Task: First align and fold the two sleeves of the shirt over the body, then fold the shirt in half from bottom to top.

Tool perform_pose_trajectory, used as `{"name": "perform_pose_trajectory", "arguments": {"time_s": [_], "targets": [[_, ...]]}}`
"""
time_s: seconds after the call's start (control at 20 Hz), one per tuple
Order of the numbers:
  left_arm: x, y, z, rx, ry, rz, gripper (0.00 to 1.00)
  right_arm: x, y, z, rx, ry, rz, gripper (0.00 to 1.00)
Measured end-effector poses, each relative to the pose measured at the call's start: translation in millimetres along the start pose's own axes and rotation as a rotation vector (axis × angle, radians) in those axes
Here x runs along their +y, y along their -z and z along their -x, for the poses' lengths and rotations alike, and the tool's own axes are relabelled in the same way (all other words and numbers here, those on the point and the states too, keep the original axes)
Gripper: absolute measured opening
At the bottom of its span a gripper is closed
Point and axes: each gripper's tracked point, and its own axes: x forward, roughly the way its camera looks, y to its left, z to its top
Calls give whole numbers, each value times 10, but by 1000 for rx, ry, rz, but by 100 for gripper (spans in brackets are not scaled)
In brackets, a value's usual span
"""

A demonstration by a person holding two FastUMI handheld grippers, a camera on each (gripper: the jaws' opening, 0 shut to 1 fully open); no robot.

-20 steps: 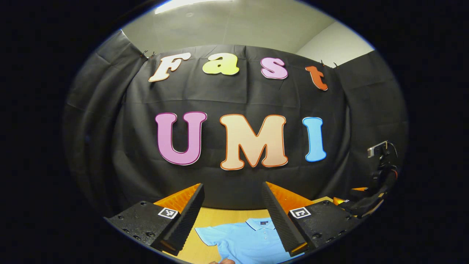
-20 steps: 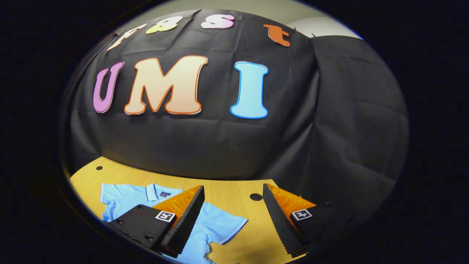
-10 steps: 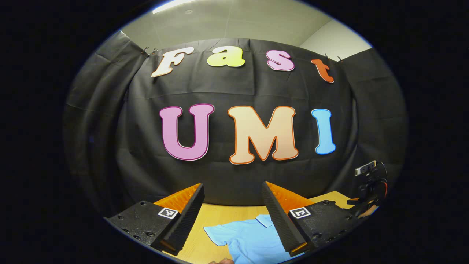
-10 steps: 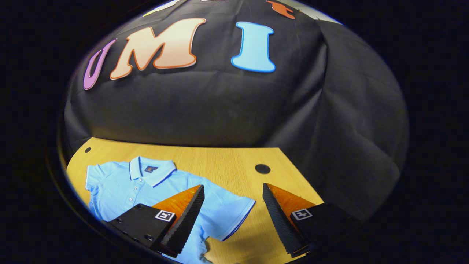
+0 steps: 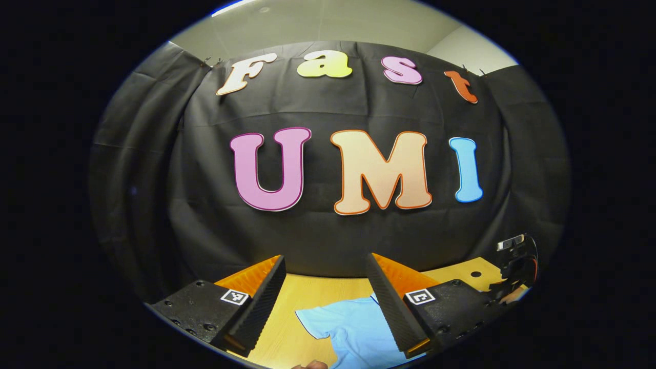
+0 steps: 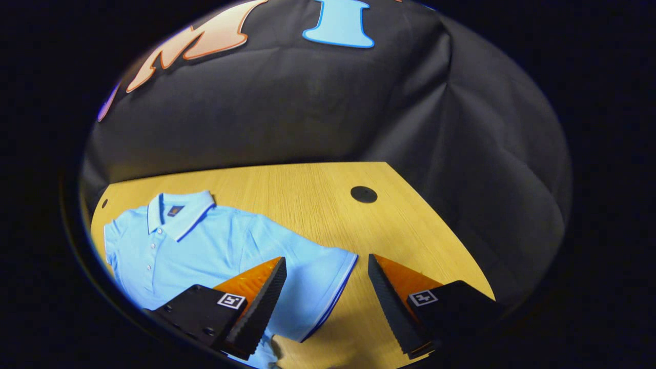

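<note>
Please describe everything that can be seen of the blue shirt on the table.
The shirt is a light blue polo of soft knit cloth, lying flat, front up, on the wooden table. It has a collar with a dark edge stripe, a small dark patch inside the neck, a buttoned placket and short sleeves with dark-trimmed cuffs. Both sleeves are spread out, unfolded. The open right gripper frames one sleeve cuff; no finger presses on it.
</note>
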Motion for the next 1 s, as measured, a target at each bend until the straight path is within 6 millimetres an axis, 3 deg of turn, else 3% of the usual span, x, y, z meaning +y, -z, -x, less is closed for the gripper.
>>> {"name": "perform_pose_trajectory", "arguments": {"time_s": [0.25,0.6,0.65,0.7,0.75,0.8,0.95,1.0], "targets": [[25,91,-46,24,-7,14,95,21,232,-152,93,3,-33,100],[59,127,-60,39,-22,15,95,107,256,-197,127,-56,-129,94],[47,137,-60,40,-20,17,95,144,259,-221,125,-69,-128,84],[23,141,-58,42,-14,19,95,185,260,-217,121,-77,-126,81],[6,139,-60,43,-10,21,94,216,249,-204,121,-94,-125,60],[-9,128,-72,42,-7,23,94,229,264,-194,124,-104,-124,55],[-39,123,-66,37,2,26,95,281,207,-181,107,-108,-120,6],[-44,117,-64,35,3,26,94,330,227,-132,124,-118,-138,1]]}}
